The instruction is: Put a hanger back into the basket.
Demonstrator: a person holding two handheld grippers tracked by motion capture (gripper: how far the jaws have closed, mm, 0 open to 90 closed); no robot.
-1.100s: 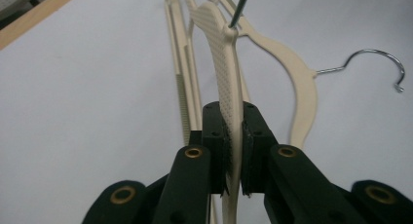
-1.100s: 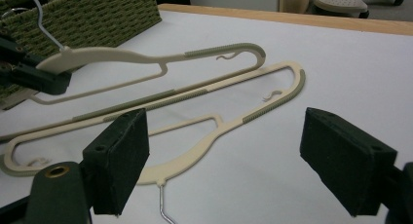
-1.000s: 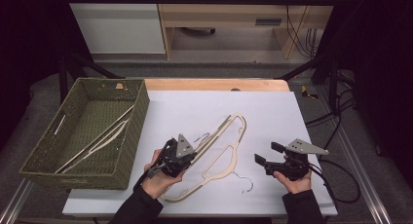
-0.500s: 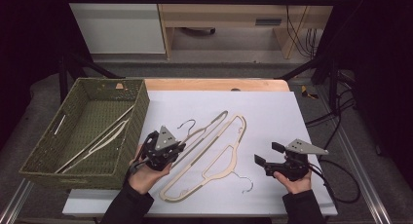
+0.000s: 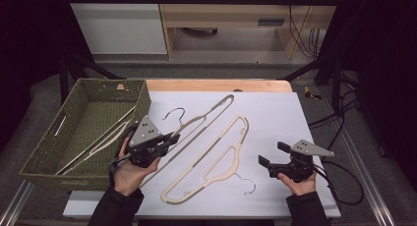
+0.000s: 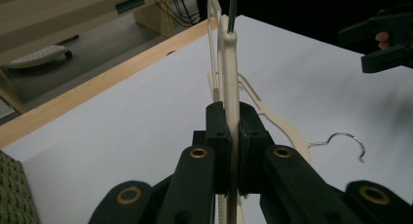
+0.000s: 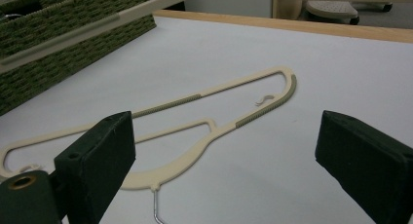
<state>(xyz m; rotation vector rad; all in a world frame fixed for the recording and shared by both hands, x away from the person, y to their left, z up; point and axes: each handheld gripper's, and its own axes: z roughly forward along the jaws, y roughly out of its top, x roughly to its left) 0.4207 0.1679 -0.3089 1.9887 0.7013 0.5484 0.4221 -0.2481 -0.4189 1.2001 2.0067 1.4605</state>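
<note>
Looking down from the high view, the left gripper [image 5: 164, 140] held a cream hanger [image 5: 206, 119] near the wicker basket [image 5: 44, 155], which already contained hangers; a second hanger [image 5: 216, 162] lay flat on the white worktop [image 5: 275, 113], and the right gripper [image 5: 269, 161] hovered beside it. The carried hanger's long free end could catch the basket rim if swung across too low.

From the left gripper view, the fingers [image 6: 216, 136] were clamped on the hanger's thin bar; so slim a grip could let it pivot or slip out.

From the right gripper view, the fingers [image 7: 97, 153] stood wide apart, empty, above the lying hanger, whose wire hook [image 7: 155, 207] could snag if dragged.
</note>
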